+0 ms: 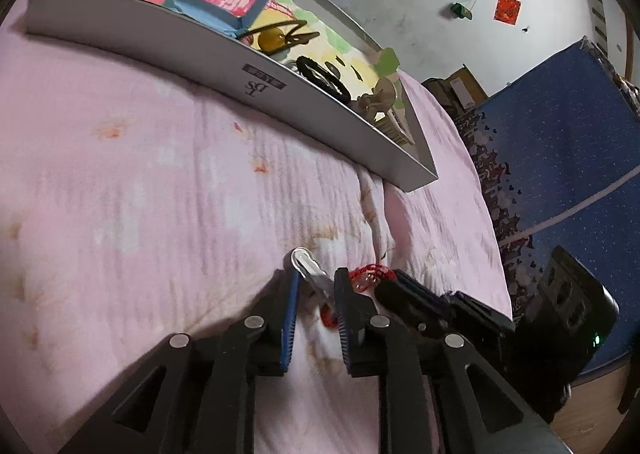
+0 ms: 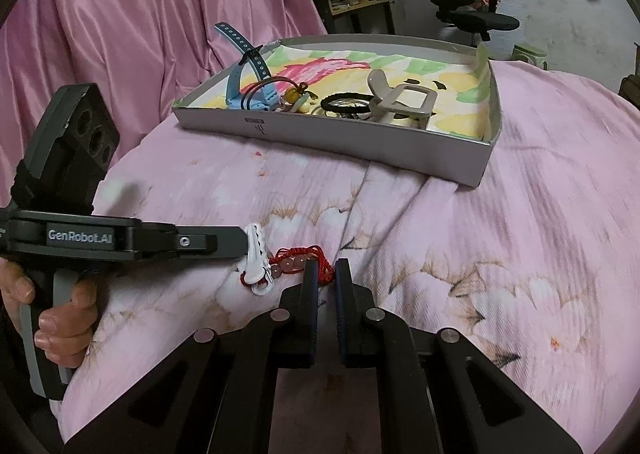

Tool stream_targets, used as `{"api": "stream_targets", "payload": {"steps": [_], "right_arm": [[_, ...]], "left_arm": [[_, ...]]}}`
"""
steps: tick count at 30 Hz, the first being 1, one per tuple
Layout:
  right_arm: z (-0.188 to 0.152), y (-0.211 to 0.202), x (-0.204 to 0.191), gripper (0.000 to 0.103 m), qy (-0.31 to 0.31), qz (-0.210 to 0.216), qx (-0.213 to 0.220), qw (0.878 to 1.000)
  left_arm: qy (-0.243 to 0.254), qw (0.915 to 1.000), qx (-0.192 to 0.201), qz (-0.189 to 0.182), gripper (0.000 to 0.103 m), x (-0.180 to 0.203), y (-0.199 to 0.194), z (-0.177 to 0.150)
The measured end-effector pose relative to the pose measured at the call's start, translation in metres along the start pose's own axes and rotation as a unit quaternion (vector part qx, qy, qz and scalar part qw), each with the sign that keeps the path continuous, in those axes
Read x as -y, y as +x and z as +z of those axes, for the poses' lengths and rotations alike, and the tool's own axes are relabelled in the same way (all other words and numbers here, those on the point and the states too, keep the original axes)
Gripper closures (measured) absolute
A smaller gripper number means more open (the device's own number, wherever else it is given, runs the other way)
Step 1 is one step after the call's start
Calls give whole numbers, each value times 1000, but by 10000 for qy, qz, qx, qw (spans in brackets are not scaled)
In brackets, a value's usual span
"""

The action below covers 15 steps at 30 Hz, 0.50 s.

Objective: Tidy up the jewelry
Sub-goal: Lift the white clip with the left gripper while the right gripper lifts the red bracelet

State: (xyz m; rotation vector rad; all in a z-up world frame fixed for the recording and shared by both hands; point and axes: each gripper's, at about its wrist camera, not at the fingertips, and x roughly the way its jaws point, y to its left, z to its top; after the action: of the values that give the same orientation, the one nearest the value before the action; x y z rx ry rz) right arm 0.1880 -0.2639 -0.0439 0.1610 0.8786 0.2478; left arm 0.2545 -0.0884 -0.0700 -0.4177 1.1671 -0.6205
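The grip in your left hand (image 2: 60, 318) read "GenRobot.AI" in pale letters on its black body, and the grey box (image 2: 360, 142) carried a small dark label with a stylised monogram on its front wall – too small to read for certain. Your left gripper (image 1: 316, 282) stood partly open, the white plastic hair clip (image 2: 256, 258) lying between its ridged blue pads and touching one of them; whether it was truly clamped could not be told. Your right gripper (image 2: 325, 274) was nearly closed, its pads pinched on the knotted cord of the red string bracelet (image 2: 298, 260), whose pinkish round beads rested on the quilt beside the clip. Both pieces lay on the pink floral quilt (image 2: 480, 274), in front of the box. Inside it – on a bright painted paper liner – sat a blue perforated watch strap (image 2: 240, 66), a black braided band (image 2: 348, 102) and a beige claw clip (image 2: 400, 102).
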Motion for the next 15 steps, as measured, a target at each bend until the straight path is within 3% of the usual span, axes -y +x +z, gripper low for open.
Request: {"api": "stream_targets", "payload": {"steps": [11,15], "right_arm": [[-1,-1,0,96,-37,-67,-47,10000],[-1,1,-1,96,-42,-98,-74,9999]], "left_arm": [[-13,9994,-141,301,82,6,16,4],[42,9989,-156,446,87,6,19,5]]}}
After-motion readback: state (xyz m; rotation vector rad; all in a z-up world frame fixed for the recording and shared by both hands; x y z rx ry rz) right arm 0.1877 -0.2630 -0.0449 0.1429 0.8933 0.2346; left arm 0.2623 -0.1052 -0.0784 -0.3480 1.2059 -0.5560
